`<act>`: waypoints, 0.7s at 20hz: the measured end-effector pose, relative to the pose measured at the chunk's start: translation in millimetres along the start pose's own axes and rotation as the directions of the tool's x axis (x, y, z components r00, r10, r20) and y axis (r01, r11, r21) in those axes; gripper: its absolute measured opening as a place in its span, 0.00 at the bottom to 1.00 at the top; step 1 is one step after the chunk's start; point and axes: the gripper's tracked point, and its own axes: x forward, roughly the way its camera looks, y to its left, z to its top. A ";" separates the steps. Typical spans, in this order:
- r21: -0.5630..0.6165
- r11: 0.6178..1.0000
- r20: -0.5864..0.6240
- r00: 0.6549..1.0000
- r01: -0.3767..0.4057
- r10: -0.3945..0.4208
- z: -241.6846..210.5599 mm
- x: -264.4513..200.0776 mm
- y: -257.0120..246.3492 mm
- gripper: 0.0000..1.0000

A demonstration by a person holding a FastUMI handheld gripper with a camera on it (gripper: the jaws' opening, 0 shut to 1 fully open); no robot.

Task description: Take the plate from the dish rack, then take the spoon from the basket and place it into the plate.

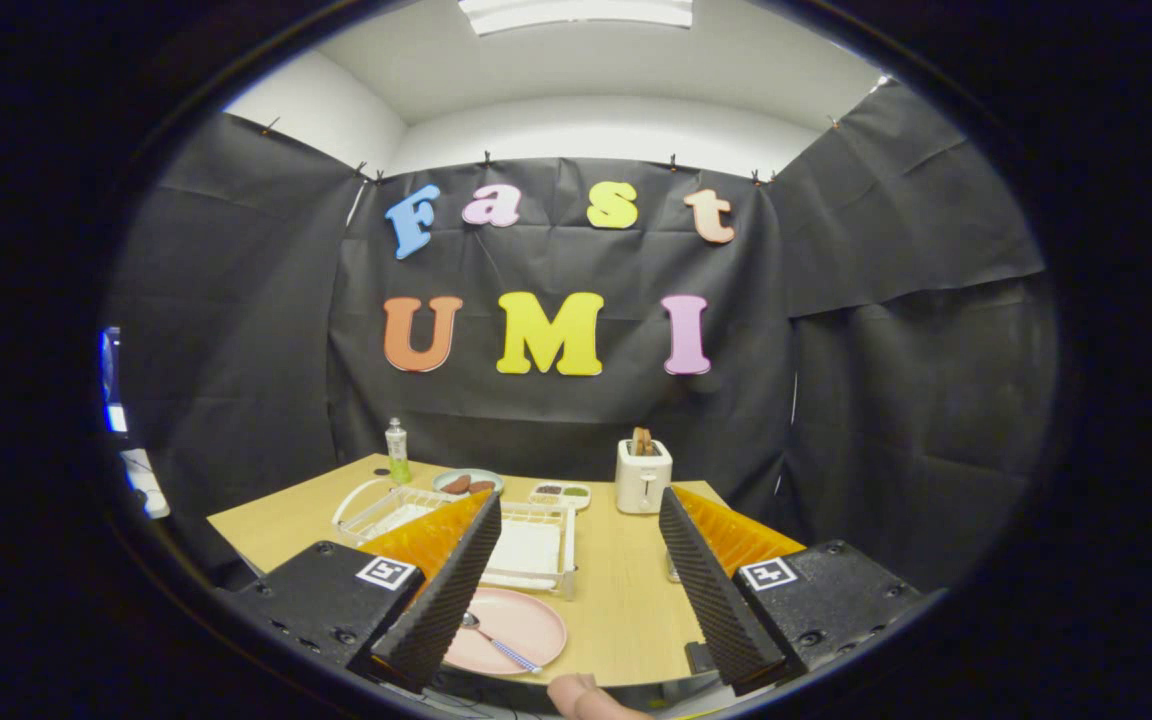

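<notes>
Pink plate [514, 628] is lying flat on the wooden tabletop [626, 600], just in front of the white dish rack [534, 550], with the spoon [496, 640] resting inside it. Tongs [576, 580] are hovering above the tabletop with fingers spread wide and gripping nothing, the plate sitting beside the left finger [446, 590]. Beyond them a wire basket [376, 508], toaster [643, 475] and green bottle [397, 455] are standing.

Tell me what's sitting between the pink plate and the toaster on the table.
In the gripper view, bare wooden table lies between the pink plate, spoon on it, and the white toaster. The open tongs hold nothing.
</notes>
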 end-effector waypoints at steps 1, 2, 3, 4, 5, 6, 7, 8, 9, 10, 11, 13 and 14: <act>0.000 1.000 -0.003 1.000 -0.001 0.001 -1.5 -0.2 -0.4 1.00; -0.004 1.000 -0.007 1.000 -0.004 0.004 -3.7 0.5 0.4 1.00; -0.005 1.000 -0.011 1.000 -0.005 0.005 -5.6 -0.5 0.0 1.00; -0.004 1.000 -0.014 1.000 -0.007 0.007 -7.5 0.0 -0.4 1.00; -0.004 1.000 -0.015 1.000 -0.008 0.008 -7.9 -0.4 -0.5 1.00; -0.005 1.000 -0.017 1.000 -0.007 0.007 -9.8 0.0 -1.6 1.00; -0.004 1.000 -0.019 1.000 -0.006 0.006 -11.1 -0.3 -2.5 1.00; -0.003 1.000 -0.023 1.000 -0.005 0.005 -14.0 0.5 -3.1 1.00; -0.002 1.000 -0.028 1.000 -0.007 0.007 -16.6 0.5 -3.2 1.00; -0.002 1.000 -0.034 0.999 -0.009 0.009 -19.0 2.4 -2.5 1.00; -0.003 1.000 -0.040 0.999 -0.010 0.009 -20.9 2.7 -2.9 1.00; -0.006 1.000 -0.050 0.999 -0.014 0.014 -25.7 4.3 -1.6 1.00; -0.007 1.000 -0.052 0.999 -0.015 0.015 -27.6 3.9 -1.8 1.00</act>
